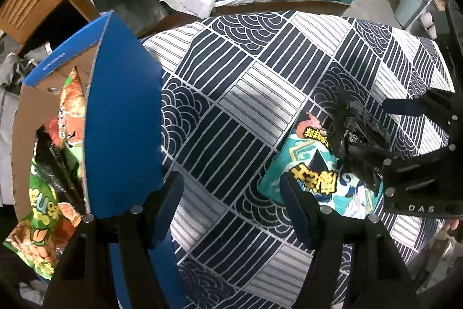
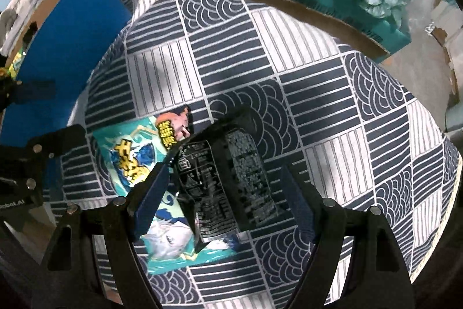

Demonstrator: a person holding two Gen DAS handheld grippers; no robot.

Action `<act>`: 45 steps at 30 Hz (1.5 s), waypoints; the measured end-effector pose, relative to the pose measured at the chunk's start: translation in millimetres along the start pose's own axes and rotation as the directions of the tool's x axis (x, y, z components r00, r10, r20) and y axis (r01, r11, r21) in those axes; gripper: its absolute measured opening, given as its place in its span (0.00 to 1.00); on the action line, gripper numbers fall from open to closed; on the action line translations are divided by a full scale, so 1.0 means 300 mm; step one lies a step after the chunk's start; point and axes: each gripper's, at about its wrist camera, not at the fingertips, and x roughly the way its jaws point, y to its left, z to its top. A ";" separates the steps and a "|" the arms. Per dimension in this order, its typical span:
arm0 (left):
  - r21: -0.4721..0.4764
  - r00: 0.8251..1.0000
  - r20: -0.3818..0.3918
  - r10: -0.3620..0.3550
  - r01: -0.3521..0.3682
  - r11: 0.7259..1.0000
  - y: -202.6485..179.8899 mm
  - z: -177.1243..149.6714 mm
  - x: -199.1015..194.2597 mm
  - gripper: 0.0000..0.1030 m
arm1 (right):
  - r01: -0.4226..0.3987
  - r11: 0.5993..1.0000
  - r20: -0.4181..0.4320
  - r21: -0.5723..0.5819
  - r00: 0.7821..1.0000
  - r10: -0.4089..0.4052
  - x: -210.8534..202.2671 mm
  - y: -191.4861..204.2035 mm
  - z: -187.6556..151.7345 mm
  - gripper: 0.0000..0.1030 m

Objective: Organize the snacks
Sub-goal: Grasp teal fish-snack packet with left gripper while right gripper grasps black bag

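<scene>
You're mid-pickup, I'd say: your right gripper sits over the black snack pack, which lies partly across the teal snack bag on the patterned tablecloth. Jaws are spread wide w/ the black pack between them; left finger looks to be at the pack's edge, right finger stands apart from it, so no grip yet. Next move, as I judge it: close on the black pack only, w/o pinching the teal bag underneath, then carry it to the blue box.

Your left gripper is wide open, holding nothing, hovering above the cloth just beside the box wall.

View diffs: left wrist cam looks into the blue box & shows snack bags already inside — green/orange packs plus a dark one. Right wrist cam sees only the box's outer wall, but gives you the pack-to-finger relation, which left cam blurs. Left cam also shows the right gripper from outside, down on the pack.
</scene>
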 end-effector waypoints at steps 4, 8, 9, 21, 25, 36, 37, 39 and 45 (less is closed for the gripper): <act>-0.007 1.000 -0.028 0.000 0.000 1.000 -0.006 0.003 0.033 0.68 | -0.017 1.000 -0.008 -0.006 1.000 0.017 0.034 -0.003 -0.003 0.77; -0.010 0.999 -0.051 -0.004 0.004 1.000 -0.009 -0.005 0.052 0.68 | -0.013 1.000 -0.038 -0.023 0.999 0.012 0.080 0.007 -0.010 0.77; -0.009 0.998 -0.056 -0.004 0.003 1.000 -0.013 -0.006 0.056 0.68 | -0.015 1.000 -0.038 -0.026 0.999 0.014 0.092 0.009 -0.014 0.77; 0.019 0.998 -0.069 -0.006 0.008 1.000 -0.051 -0.029 0.042 0.69 | 0.066 0.998 -0.055 0.004 0.996 -0.066 0.080 -0.062 -0.017 0.60; 0.024 0.998 -0.071 -0.002 0.004 1.000 -0.060 -0.033 0.031 0.69 | 0.151 0.989 -0.089 -0.009 0.985 -0.151 0.103 -0.075 -0.039 0.60; 0.012 0.998 -0.063 -0.008 0.009 1.000 -0.001 -0.075 -0.014 0.72 | 0.115 0.993 -0.120 -0.040 0.986 -0.119 0.144 0.132 -0.140 0.60; 0.016 0.998 -0.065 -0.014 0.015 1.000 0.001 -0.080 -0.018 0.72 | 0.097 0.995 -0.123 -0.034 0.987 -0.100 0.148 0.145 -0.147 0.60; 0.019 0.998 -0.062 -0.018 0.019 1.000 -0.001 -0.088 -0.025 0.72 | 0.060 0.998 -0.126 -0.024 0.990 -0.062 0.149 0.182 -0.168 0.59; 0.020 0.999 -0.036 -0.034 0.035 0.999 -0.036 -0.100 -0.030 0.77 | 0.078 0.997 -0.113 0.021 0.991 -0.075 0.140 0.201 -0.183 0.59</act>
